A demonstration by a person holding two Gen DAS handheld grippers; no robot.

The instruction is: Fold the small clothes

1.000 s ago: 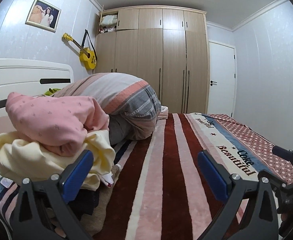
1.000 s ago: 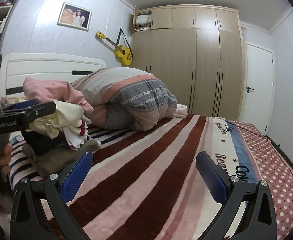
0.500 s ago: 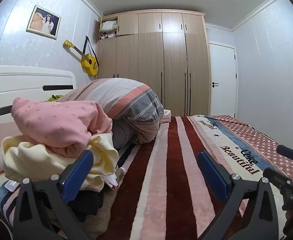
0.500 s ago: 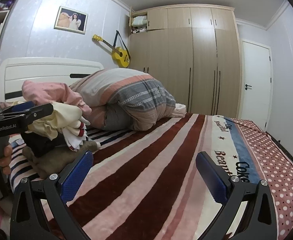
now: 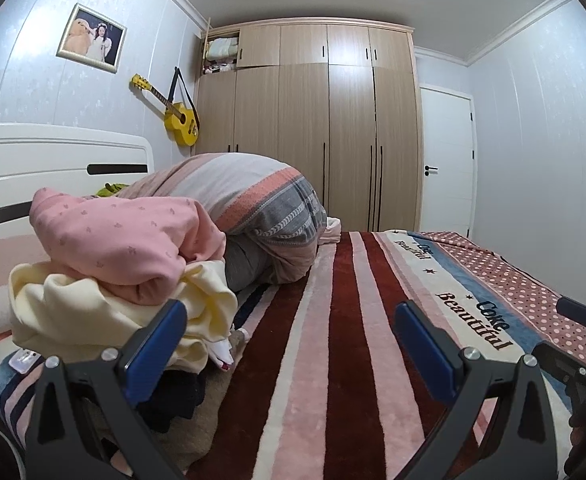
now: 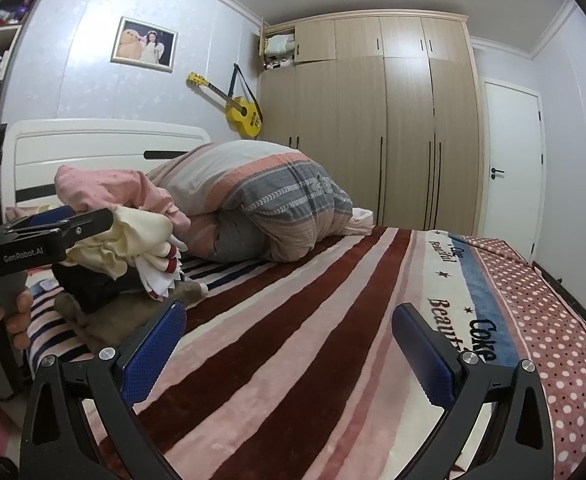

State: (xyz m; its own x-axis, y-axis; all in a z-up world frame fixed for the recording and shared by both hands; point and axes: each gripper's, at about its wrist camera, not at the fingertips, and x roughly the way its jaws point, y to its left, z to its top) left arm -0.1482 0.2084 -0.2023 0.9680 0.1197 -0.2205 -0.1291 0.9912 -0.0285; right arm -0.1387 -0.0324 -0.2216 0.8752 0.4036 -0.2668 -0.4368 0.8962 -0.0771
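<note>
Clothes [image 5: 105, 280] lie heaped at the left side of the bed [image 5: 345, 360], near the headboard [image 5: 53, 160]. A pink garment [image 5: 121, 236] tops the heap, a cream one [image 5: 93, 312] sits under it, and dark pieces [image 5: 177, 396] lie at the bottom on the striped blanket [image 6: 293, 340]. A white piece with red trim [image 6: 161, 276] hangs from the heap's right side. Behind the heap rests a rolled, striped duvet [image 5: 261, 208].

The left hand-held gripper [image 5: 289, 336] has its jaws spread wide and holds nothing; its left blue pad [image 5: 153, 348] stands just in front of the cream garment, though contact cannot be told. In the right wrist view that same gripper [image 6: 53, 236] shows from the side, beside the heap, with a hand [image 6: 13, 316] on its grip. The right hand-held gripper [image 6: 289, 344] is also spread wide and empty, over bare blanket to the right of the heap.

On the far wall stands a wooden wardrobe [image 5: 325, 128] with a white door [image 5: 447, 160] beside it. A yellow guitar [image 5: 177, 118] and a framed photo [image 5: 93, 38] hang above the headboard.
</note>
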